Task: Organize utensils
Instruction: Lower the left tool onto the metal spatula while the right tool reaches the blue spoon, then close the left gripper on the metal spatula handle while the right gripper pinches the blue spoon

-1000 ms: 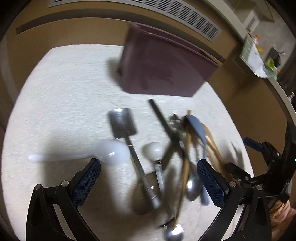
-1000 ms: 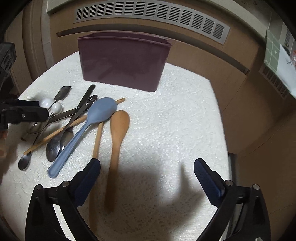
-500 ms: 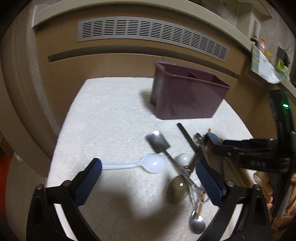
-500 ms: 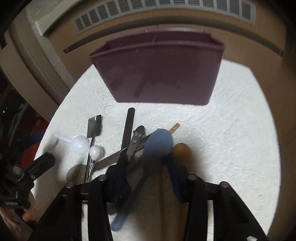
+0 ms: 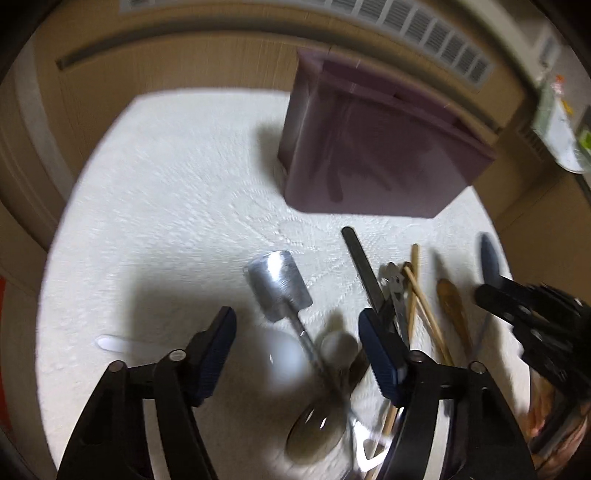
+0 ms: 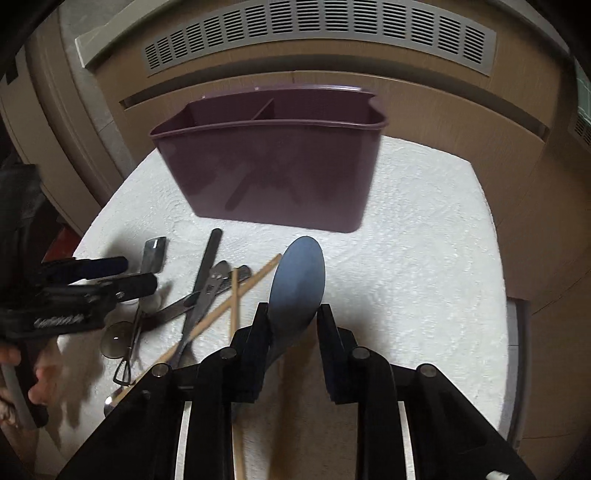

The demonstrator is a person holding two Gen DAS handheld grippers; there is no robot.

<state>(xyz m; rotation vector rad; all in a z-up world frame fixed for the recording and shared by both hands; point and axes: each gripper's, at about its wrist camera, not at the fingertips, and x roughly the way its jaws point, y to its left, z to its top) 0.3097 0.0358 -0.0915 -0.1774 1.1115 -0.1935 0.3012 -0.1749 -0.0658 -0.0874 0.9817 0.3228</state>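
Observation:
My right gripper [image 6: 291, 314] is shut on the blue spoon [image 6: 297, 275], lifted above the white cloth and pointing at the purple divided caddy [image 6: 273, 177]. The spoon also shows in the left wrist view [image 5: 489, 258], with the right gripper [image 5: 524, 310] at the right edge. My left gripper [image 5: 295, 332] is open over the white plastic spoon [image 5: 284, 356] and the flat metal scoop [image 5: 279, 290]. A pile of metal utensils and wooden chopsticks [image 5: 413, 295] lies just to its right. The caddy [image 5: 369, 155] stands behind.
A wooden spoon [image 5: 452, 306] lies right of the chopsticks. A black flat handle [image 6: 208, 260] and metal spoons [image 6: 118, 339] lie left of the right gripper. The cloth-covered table [image 6: 424, 258] ends near a wooden wall with a vent [image 6: 314, 33].
My right gripper closed on the blue spoon and lifted it toward the caddy. My left gripper moved forward and down over the white spoon and narrowed somewhat.

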